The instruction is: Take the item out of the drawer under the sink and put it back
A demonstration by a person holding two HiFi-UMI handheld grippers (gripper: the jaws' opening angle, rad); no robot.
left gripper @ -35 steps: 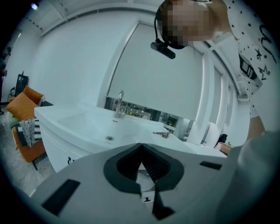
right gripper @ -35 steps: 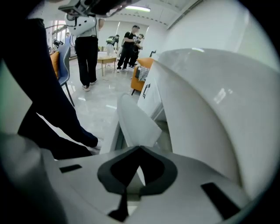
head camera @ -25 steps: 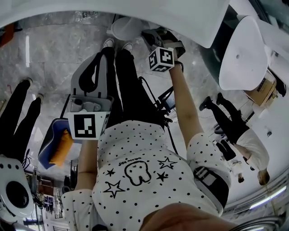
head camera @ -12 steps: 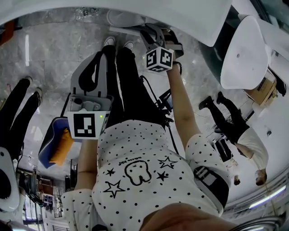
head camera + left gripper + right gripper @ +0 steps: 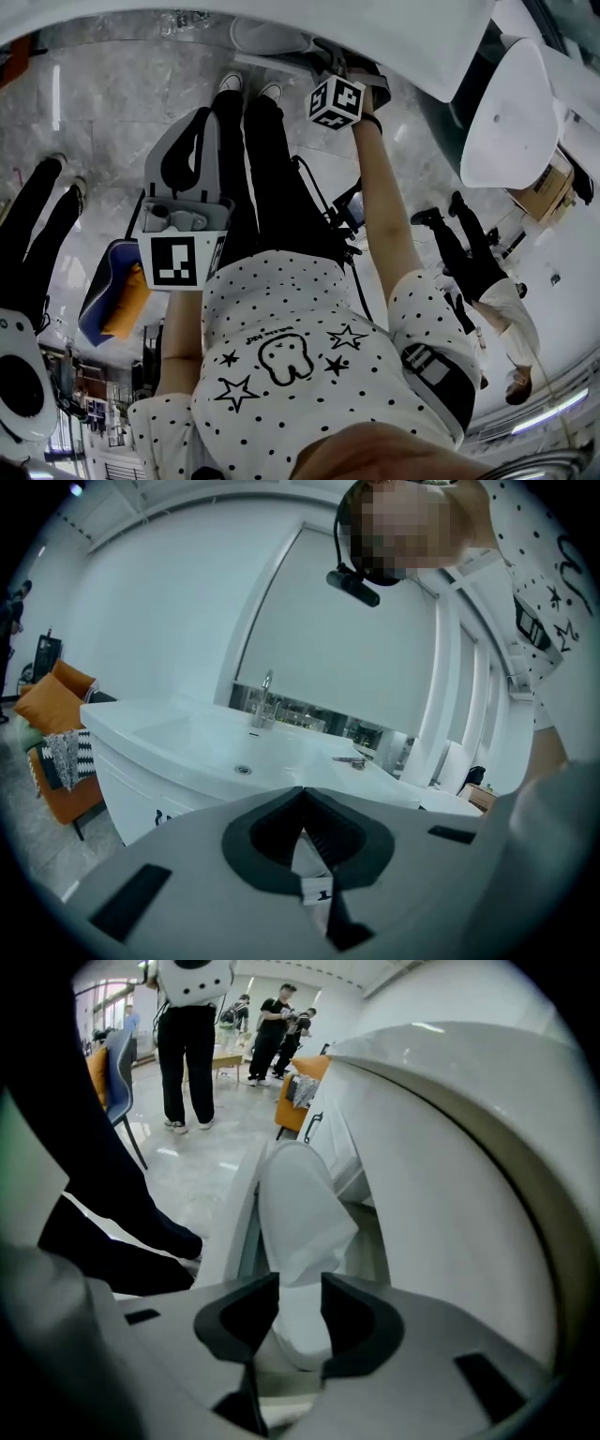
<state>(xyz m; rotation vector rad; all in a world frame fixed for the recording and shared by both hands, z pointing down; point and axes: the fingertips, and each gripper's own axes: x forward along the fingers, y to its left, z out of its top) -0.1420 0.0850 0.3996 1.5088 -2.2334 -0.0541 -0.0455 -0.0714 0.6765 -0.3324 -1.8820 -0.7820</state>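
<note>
Left gripper view: "1" tag (image 5: 316,891), hand-held gripper (image 5: 302,791)

Clad in a white short-sleeved shirt (image 5: 291,375) with black dots, star outlines and a cartoon tooth, dark trousers (image 5: 272,178), pale shoes (image 5: 228,85); grey left gripper (image 5: 302,794) and right gripper (image 5: 300,1288) each bearing a black-and-white marker cube (image 5: 176,262).

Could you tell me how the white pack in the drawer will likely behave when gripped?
The white pack sits between the jaws of the right gripper, which have just been closing; its creased folds suggest it yields softly. Its smooth wrapper may slip.
</note>
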